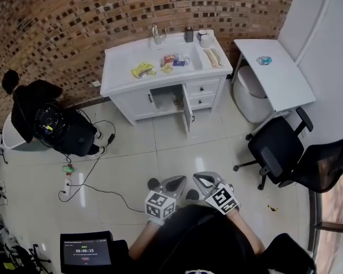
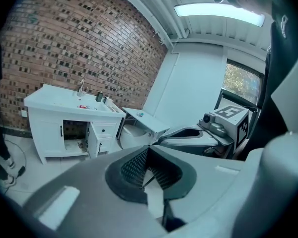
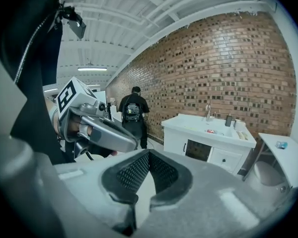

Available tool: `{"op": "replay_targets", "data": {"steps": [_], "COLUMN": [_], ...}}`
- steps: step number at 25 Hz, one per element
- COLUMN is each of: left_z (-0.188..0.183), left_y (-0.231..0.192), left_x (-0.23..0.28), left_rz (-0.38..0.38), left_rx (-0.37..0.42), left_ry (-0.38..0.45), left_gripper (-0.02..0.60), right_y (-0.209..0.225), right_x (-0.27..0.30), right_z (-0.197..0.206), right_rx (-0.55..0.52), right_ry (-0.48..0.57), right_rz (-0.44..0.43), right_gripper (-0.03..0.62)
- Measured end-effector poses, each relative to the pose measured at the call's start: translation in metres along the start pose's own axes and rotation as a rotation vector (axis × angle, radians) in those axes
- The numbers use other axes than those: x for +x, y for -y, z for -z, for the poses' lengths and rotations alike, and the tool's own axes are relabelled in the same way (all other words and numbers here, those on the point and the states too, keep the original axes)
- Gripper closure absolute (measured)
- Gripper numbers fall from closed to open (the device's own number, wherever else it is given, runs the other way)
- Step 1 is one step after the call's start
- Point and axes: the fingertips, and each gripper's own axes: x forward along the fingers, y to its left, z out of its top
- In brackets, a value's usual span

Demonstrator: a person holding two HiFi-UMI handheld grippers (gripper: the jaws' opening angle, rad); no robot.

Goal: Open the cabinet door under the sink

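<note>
The white sink cabinet (image 1: 131, 104) stands against the brick wall, far across the floor from me. Its door (image 1: 186, 108) under the sink stands swung open, and the dark compartment (image 1: 167, 99) behind it shows. The same cabinet (image 2: 44, 133) appears small in the left gripper view, and the cabinet (image 3: 176, 138) also shows in the right gripper view. My left gripper (image 1: 180, 180) and right gripper (image 1: 199, 177) are held close to my body, side by side. Both are shut with nothing between the jaws, seen up close at the left gripper (image 2: 149, 150) and right gripper (image 3: 148, 152).
A white table (image 1: 277, 73) and a white bin (image 1: 251, 93) stand right of the cabinet. Two black office chairs (image 1: 280, 147) are at the right. A person in black (image 1: 28, 101), a black backpack (image 1: 68, 130) and a cable with power strip (image 1: 68, 187) are at the left.
</note>
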Motion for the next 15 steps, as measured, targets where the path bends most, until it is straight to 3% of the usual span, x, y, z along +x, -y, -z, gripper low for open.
{"op": "replay_targets", "data": {"steps": [7,15], "left_z": [0.004,0.014], "left_y": [-0.008,-0.007], "left_x": [-0.006,-0.007], "left_rz": [-0.030,-0.015], "left_rx": [-0.007,0.000], "left_ry": [0.006,-0.001], "left_gripper": [0.566,0.566], "right_y": [0.000,-0.002], "right_x": [-0.001,0.007], "right_z": [0.002,-0.001], "right_rx": [-0.008,-0.022], "right_ry": [0.008,0.023], "right_rz": [-0.006,-0.006], "right_gripper": [0.603,0.603]}}
